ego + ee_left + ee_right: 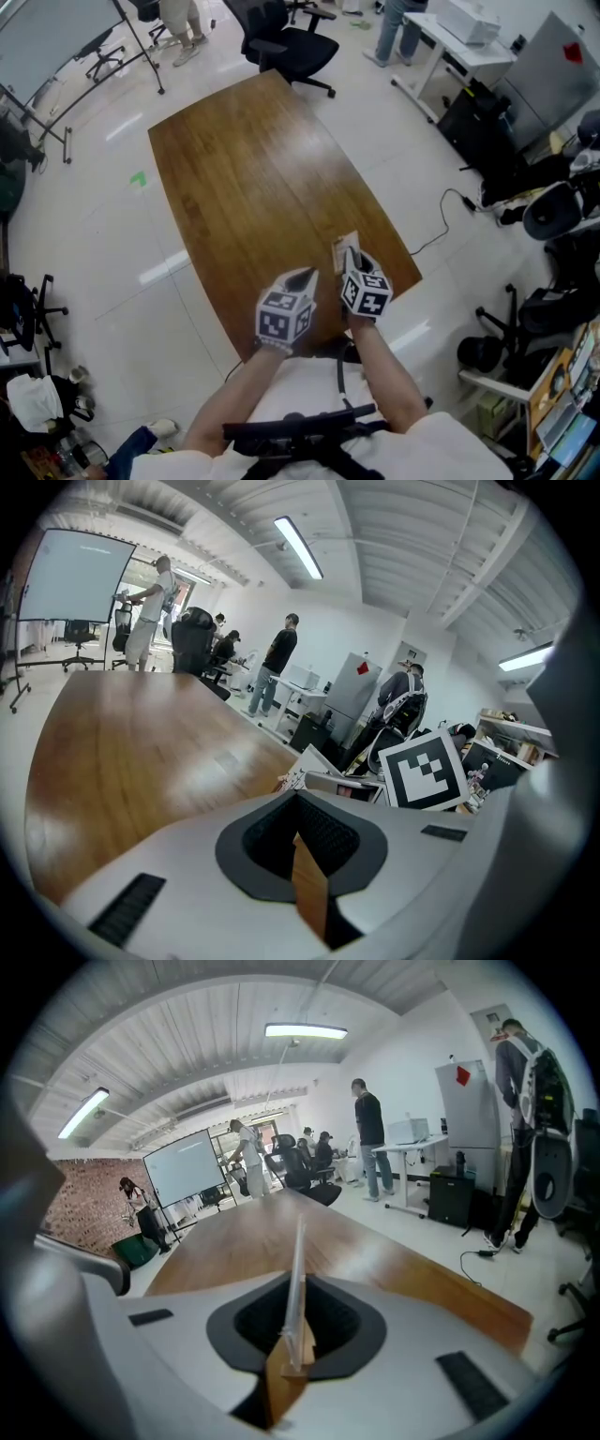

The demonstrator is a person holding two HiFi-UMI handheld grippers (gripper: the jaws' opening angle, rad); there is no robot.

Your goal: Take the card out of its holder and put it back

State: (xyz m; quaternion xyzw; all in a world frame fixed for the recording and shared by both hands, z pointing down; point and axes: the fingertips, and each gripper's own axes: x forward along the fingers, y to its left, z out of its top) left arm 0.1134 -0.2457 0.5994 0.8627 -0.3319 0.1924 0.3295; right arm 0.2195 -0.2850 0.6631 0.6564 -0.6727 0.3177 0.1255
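A thin pale card (pixel 343 246) stands in its holder at the near right corner of the wooden table (pixel 253 169). My right gripper (pixel 349 255) is shut on it. In the right gripper view the card (pixel 296 1269) shows edge-on, upright and pinched between the jaws of that gripper (pixel 292 1335). I cannot tell the card from its sleeve there. My left gripper (pixel 302 278) hovers just left of it, jaws together with nothing between them. In the left gripper view the card and holder (pixel 323 778) lie beyond the tip of the left gripper (pixel 305 855), beside the right gripper's marker cube (pixel 427 771).
Both grippers work close to the table's near edge. A black office chair (pixel 286 42) stands at the far end. A white desk (pixel 450 37), dark equipment and a floor cable (pixel 450 211) are to the right, and a whiteboard stand (pixel 56 37) is far left. People stand at the back.
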